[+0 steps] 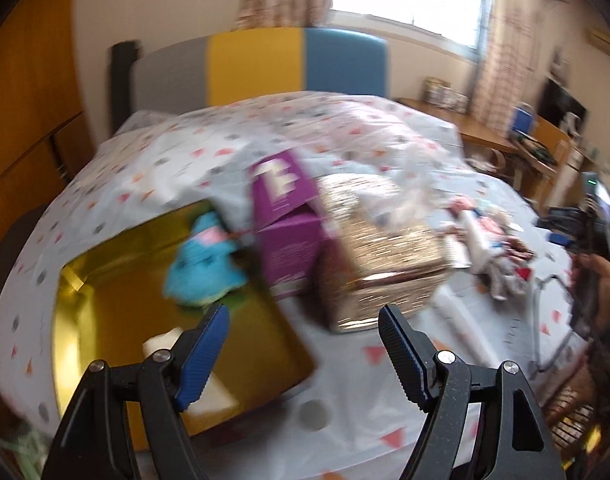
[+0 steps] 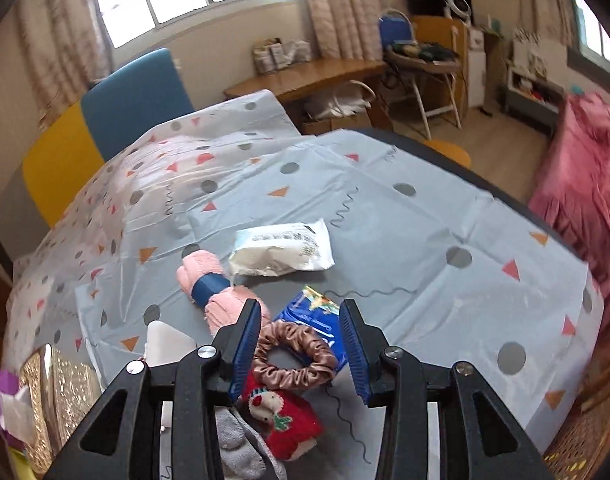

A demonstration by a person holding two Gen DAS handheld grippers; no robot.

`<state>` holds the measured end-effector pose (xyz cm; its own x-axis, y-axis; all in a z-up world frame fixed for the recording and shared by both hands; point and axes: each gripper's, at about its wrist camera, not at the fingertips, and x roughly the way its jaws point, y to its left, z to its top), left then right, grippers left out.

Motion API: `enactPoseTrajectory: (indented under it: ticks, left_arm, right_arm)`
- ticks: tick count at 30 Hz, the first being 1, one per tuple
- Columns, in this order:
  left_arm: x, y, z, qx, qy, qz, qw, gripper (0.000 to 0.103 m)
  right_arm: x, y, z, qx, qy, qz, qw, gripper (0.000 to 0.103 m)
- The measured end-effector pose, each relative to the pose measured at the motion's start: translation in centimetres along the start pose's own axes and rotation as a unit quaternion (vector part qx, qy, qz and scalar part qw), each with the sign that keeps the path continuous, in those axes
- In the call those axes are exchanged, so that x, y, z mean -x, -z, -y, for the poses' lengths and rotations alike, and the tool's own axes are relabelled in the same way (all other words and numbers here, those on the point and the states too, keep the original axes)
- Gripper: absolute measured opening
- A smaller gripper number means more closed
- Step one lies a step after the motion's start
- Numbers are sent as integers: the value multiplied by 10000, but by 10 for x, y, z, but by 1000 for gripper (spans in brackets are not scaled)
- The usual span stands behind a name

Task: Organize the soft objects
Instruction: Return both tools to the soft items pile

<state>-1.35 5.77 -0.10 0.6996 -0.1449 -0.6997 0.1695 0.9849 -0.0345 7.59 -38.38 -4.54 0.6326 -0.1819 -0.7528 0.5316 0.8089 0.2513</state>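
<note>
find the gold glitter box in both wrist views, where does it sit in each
Left wrist view: the gold glitter box sits at the centre of the picture, just beyond the open jaws, touching the purple box on its left.
Right wrist view: only a part shows at the bottom left edge, left of the jaws.
Shared landmark: the yellow and blue headboard behind the patterned bed cover.

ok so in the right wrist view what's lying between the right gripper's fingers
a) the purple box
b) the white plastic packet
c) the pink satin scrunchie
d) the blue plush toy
c: the pink satin scrunchie lies on the bed cover between the open fingers of the right gripper, its pads not pressing it, while the white plastic packet sits farther off.
</note>
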Motion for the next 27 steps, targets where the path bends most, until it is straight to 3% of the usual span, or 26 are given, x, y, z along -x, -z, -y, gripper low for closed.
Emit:
enactPoseTrajectory:
  ticks: [5,11,13,18,27]
  left_arm:
    - [-6,-27,59,-616,628,19,9961,77]
    - [-29,-50,130,-1166,1286,-211,9846,71]
    - [-39,-54,150,-1247,1454,-324,9809,57]
    - [-86,-63,189,-1286,1594,-838,9752,45]
    - [-173,-77,224,-1038,1580,-1487,9706,42]
  right_arm:
    - [-7,0,15,-379,-114,-263,9989,41]
    - [-10,0,19,-525,-246,-381,9976,41]
    - [-11,0,18,-535,-301,-403,9973,41]
    - [-10,-1,15,-495,-432,-415,9970,41]
    - [-11,-2,15,-504,-538,-441,9963,41]
